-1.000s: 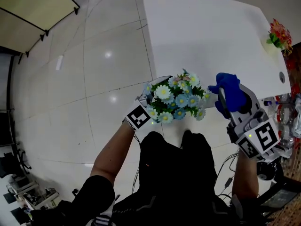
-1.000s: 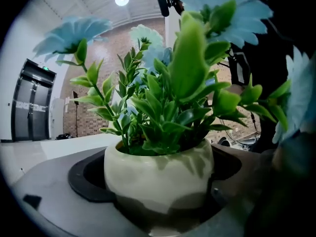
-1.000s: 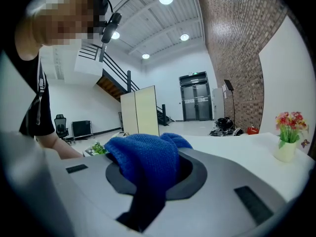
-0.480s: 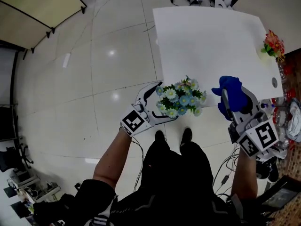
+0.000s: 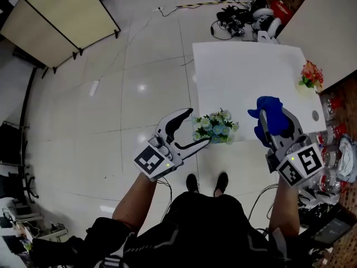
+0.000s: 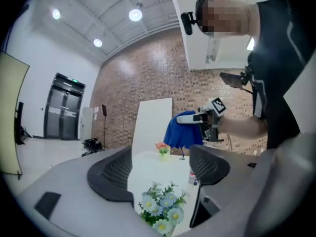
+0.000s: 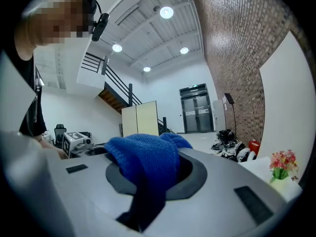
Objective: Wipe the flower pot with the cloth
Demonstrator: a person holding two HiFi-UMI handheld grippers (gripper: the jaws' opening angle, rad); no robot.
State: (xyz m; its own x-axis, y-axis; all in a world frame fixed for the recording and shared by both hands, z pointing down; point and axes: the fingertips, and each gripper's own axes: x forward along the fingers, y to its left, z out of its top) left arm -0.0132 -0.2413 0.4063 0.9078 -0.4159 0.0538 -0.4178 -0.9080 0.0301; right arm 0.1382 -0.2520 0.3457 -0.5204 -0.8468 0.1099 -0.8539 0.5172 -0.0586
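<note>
A pot of blue and white flowers (image 5: 216,128) stands at the near edge of the white table (image 5: 245,77). My left gripper (image 5: 196,126) hovers just left of it and above it. Its jaws are closing, and nothing is between them. In the left gripper view the flowers (image 6: 160,214) sit low, below the gripper (image 6: 160,169). Right of the pot, my right gripper (image 5: 266,121) is shut on a blue knitted cloth (image 5: 269,116). That cloth (image 7: 143,162) bulges out of its jaws and hangs down in front.
A small pot of red and orange flowers (image 5: 309,74) stands at the table's far right corner. Cables and gear (image 5: 240,13) lie on the floor beyond the table. A yellow partition panel (image 5: 61,21) stands at the far left. Bottles (image 5: 329,144) sit at the right.
Both grippers have risen, and the table and flowers look smaller and farther below. The left gripper has come away from the flower pot, and its jaws have narrowed. The cloth stays in the right gripper.
</note>
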